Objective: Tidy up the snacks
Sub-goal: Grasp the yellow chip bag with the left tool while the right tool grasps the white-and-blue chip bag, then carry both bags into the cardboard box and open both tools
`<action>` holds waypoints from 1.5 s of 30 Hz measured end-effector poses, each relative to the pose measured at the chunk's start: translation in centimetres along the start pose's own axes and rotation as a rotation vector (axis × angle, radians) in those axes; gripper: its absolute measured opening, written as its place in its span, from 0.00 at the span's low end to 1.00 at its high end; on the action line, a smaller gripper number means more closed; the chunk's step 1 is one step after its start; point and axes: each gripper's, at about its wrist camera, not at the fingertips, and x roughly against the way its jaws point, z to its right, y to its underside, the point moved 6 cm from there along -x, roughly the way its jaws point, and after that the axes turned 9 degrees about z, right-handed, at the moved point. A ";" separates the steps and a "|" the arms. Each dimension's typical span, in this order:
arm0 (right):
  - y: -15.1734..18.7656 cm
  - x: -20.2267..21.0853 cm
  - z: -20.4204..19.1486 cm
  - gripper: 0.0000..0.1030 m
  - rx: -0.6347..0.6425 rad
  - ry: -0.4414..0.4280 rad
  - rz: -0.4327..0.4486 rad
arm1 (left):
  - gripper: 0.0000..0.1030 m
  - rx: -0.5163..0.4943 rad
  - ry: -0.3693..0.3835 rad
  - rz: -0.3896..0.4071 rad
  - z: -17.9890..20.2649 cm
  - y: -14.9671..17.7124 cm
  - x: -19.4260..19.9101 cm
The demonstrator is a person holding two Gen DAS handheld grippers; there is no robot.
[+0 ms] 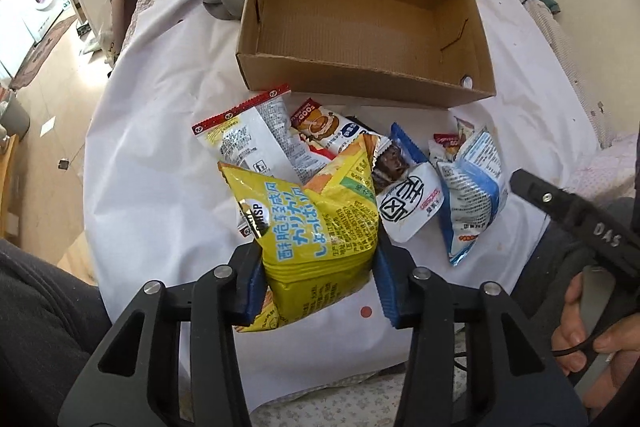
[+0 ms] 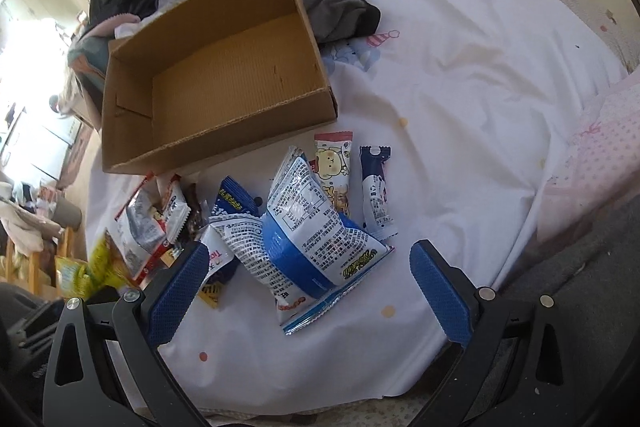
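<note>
the yellow snack bag (image 1: 320,239) is pinched between the pads of the left claw (image 1: 318,281), just above the white sheet (image 1: 160,147). the right claw (image 2: 310,291) is spread around the blue-and-white packet (image 2: 312,239). the cardboard box (image 1: 360,83) is positioned beyond the snack pile.

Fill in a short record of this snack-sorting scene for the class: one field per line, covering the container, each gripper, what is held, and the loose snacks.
Container: cardboard box, open at the top, nothing visible inside
Surface: white sheet spread on a bed
Left gripper: shut on the yellow snack bag
Right gripper: open, holding nothing, just in front of the blue and white bag
Loose snacks: pile of packets on the sheet in front of the box
Other: dark grey cloth beside the box
</note>
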 end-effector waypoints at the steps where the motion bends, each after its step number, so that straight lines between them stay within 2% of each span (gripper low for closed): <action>1: 0.1 -0.3 -0.2 0.99 0.012 0.001 -0.012 | 0.39 0.000 0.003 -0.001 0.1 -0.1 -0.1; 4: 0.5 -2.2 -0.9 0.99 0.083 0.000 -0.105 | 0.38 0.003 0.023 -0.013 0.2 -0.3 -0.2; 7: 0.8 -4.0 -1.3 0.99 0.189 0.049 -0.163 | 0.38 0.010 0.027 -0.003 0.1 -0.9 -0.3; 10: 1.4 -5.7 -2.0 0.99 0.269 0.044 -0.228 | 0.38 0.024 0.031 -0.008 -0.2 -0.9 -0.6; 14: 2.3 -7.2 -2.5 0.98 0.359 0.080 -0.258 | 0.38 0.067 0.041 -0.029 -0.7 -0.4 -1.2; 17: 2.9 -8.0 -2.8 0.74 0.416 0.098 -0.262 | 0.38 0.094 0.041 -0.039 -1.1 -0.3 -1.4; 18: 2.9 -8.0 -2.8 0.68 0.419 0.093 -0.255 | 0.38 0.097 0.042 -0.039 -1.1 -0.3 -1.4; 21: 2.8 -6.9 -2.4 0.59 0.376 0.056 -0.234 | 0.38 0.101 0.042 -0.031 -1.2 -0.5 -1.1; 24: 2.1 -4.8 -1.8 0.58 0.292 -0.022 -0.199 | 0.38 0.105 0.043 -0.016 -1.4 -0.9 -0.6; 27: 0.3 -1.7 -1.3 0.58 0.212 -0.122 -0.128 | 0.38 0.116 0.052 0.004 -1.7 -1.9 0.2; 28: -0.6 -0.5 -1.2 0.58 0.186 -0.167 -0.084 | 0.38 0.118 0.054 0.012 -1.8 -2.4 0.4; 34: -6.8 3.0 -1.0 0.58 0.091 -0.311 0.093 | 0.38 0.093 0.046 0.087 -2.3 -7.2 1.5; 39: -10.2 2.4 -2.7 0.58 0.089 -0.327 0.160 | 0.38 0.079 0.041 0.133 -2.8 -11.3 1.6; 45: -13.1 1.2 -3.5 0.58 0.087 -0.346 0.193 | 0.38 0.037 0.003 0.154 -2.7 -14.2 0.4</action>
